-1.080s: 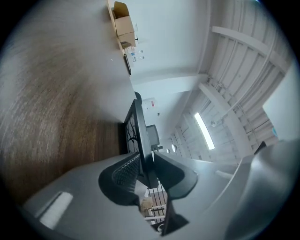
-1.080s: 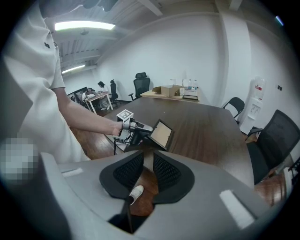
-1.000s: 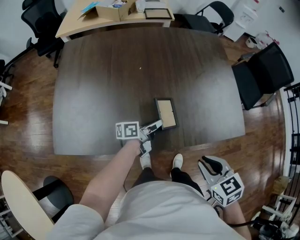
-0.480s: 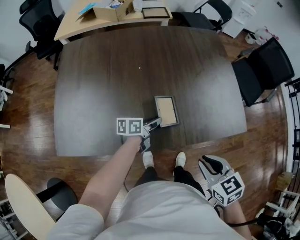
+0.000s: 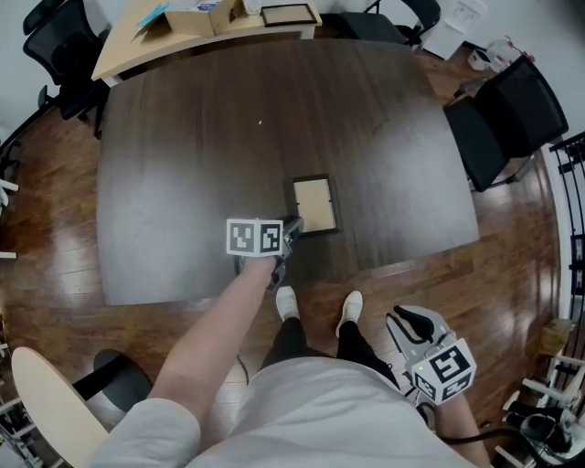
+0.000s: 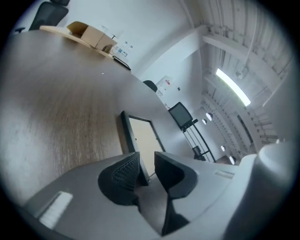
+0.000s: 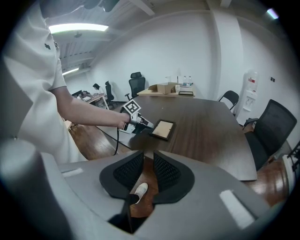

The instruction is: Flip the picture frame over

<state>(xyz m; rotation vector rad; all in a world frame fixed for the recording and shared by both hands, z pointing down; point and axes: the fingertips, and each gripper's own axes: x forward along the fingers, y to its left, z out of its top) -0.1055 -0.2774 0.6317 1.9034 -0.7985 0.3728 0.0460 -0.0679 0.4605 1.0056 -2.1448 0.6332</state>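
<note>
A picture frame with a dark border and a pale tan panel lies on the dark table near its front edge. My left gripper is at the frame's near left corner. In the left gripper view the jaws stand close together on that corner of the picture frame, so the left gripper is shut on it. My right gripper hangs low at my right side, off the table, shut with nothing in it. From the right gripper the picture frame shows across the table.
Black office chairs stand at the table's right side. A light wooden desk at the back holds a cardboard box and another frame. My shoes are on the wood floor below the table's edge.
My left gripper has pushed forward onto the frame's near left corner, and its marker cube has turned. The frame now lies squarer to the table's edge. The right gripper has stayed put.
</note>
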